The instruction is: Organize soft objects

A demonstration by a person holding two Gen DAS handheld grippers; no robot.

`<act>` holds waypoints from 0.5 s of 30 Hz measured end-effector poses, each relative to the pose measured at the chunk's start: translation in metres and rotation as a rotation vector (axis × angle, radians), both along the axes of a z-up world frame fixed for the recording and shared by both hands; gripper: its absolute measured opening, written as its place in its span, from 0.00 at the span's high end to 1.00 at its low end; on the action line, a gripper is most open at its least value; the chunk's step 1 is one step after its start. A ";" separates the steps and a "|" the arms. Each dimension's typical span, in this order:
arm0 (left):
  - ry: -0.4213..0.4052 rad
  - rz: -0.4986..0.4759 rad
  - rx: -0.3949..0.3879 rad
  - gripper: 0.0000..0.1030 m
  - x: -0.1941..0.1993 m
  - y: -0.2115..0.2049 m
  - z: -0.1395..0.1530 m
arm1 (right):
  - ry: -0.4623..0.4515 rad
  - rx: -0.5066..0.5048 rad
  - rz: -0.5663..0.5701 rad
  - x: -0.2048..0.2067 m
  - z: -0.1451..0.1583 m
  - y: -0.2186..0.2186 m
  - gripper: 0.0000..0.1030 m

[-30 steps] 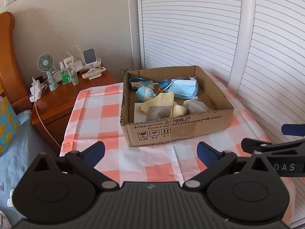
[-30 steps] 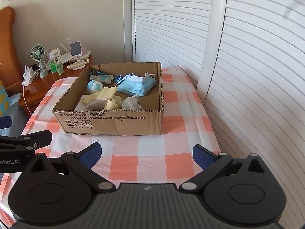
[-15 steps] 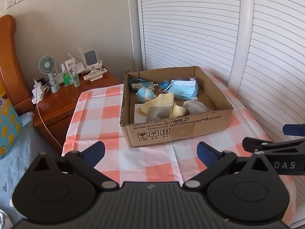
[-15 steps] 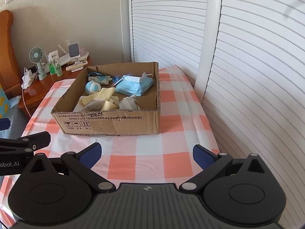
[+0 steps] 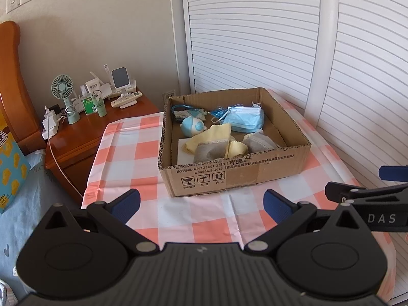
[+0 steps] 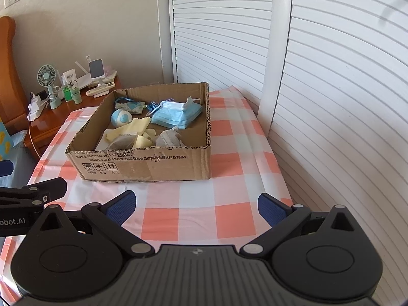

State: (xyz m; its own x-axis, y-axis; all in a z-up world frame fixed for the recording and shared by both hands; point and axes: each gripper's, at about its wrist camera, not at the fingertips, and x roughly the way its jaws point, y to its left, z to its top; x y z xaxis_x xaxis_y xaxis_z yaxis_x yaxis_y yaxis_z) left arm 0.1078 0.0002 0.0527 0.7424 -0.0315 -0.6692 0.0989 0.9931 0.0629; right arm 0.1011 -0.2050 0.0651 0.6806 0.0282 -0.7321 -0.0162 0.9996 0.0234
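An open cardboard box (image 5: 229, 176) (image 6: 142, 163) stands on the checked tablecloth (image 5: 132, 153). Inside lie a stack of blue face masks (image 5: 243, 119) (image 6: 176, 114), yellow cloths (image 5: 214, 137) (image 6: 127, 130), grey cloths (image 5: 209, 150), a round blue toy (image 5: 191, 127) (image 6: 122, 117) and a small patterned pouch (image 5: 187, 113). My left gripper (image 5: 201, 204) and right gripper (image 6: 195, 205) are both open and empty, held above the cloth in front of the box. The right gripper also shows at the right edge of the left wrist view (image 5: 367, 193).
A wooden nightstand (image 5: 84, 132) at the left holds a small fan (image 5: 62, 89), bottles, a charger and a remote. A wooden headboard (image 5: 10, 81) and bedding are at far left. White louvred doors (image 5: 255, 38) stand behind and to the right of the table.
Both grippers have drawn back and up a little from the box, so it looks slightly farther away. Nothing in the box has moved.
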 end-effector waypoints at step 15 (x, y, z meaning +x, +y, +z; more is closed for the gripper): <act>0.001 0.002 0.005 0.01 0.000 -0.001 -0.001 | 0.000 -0.002 -0.002 0.001 -0.001 0.000 0.00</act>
